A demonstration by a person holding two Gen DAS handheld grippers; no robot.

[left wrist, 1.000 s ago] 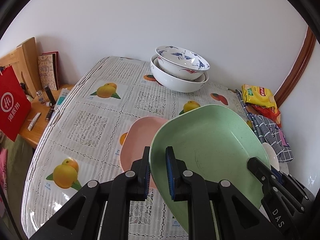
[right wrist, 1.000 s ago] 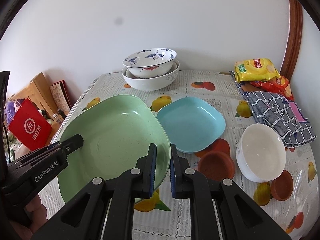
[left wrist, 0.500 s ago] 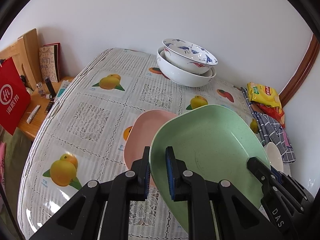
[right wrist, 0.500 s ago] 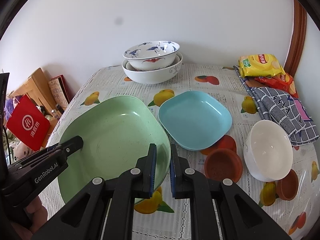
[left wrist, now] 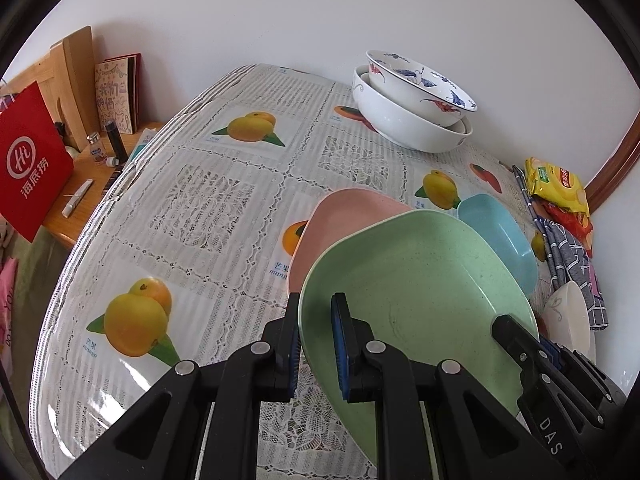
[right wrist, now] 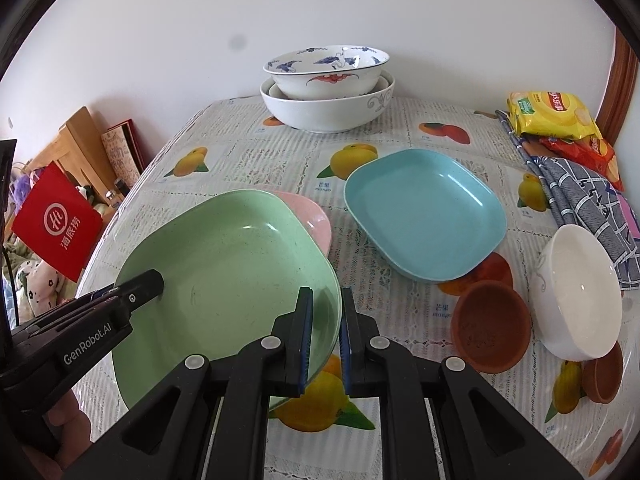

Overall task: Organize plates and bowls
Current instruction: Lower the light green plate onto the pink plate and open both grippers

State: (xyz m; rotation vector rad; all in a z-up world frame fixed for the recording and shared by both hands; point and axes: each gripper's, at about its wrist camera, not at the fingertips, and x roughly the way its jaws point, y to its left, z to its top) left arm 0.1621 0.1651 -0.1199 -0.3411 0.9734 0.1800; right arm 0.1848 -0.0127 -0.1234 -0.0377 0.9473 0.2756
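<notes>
Both grippers hold a green plate (left wrist: 416, 280) (right wrist: 232, 264) above the table. My left gripper (left wrist: 316, 344) is shut on its left rim; my right gripper (right wrist: 324, 332) is shut on its right rim. A pink plate (left wrist: 340, 216) (right wrist: 316, 216) lies on the table beneath and behind it, mostly hidden in the right wrist view. A blue plate (right wrist: 424, 212) (left wrist: 500, 232) lies to the right. Two stacked patterned bowls (right wrist: 328, 88) (left wrist: 412, 104) stand at the far edge. A white bowl (right wrist: 576, 296) and small brown dishes (right wrist: 490, 326) sit at the right.
Snack bags (right wrist: 552, 116) and a checked cloth (right wrist: 580, 188) lie at the table's right edge. A red bag (left wrist: 28, 160), books and small bottles sit on a wooden side table (left wrist: 80, 184) to the left. The fruit-print tablecloth (left wrist: 200, 208) covers the table.
The green plate, held by both grippers, has moved forward and lower over the pink plate. The far bowls and the blue plate appear closer.
</notes>
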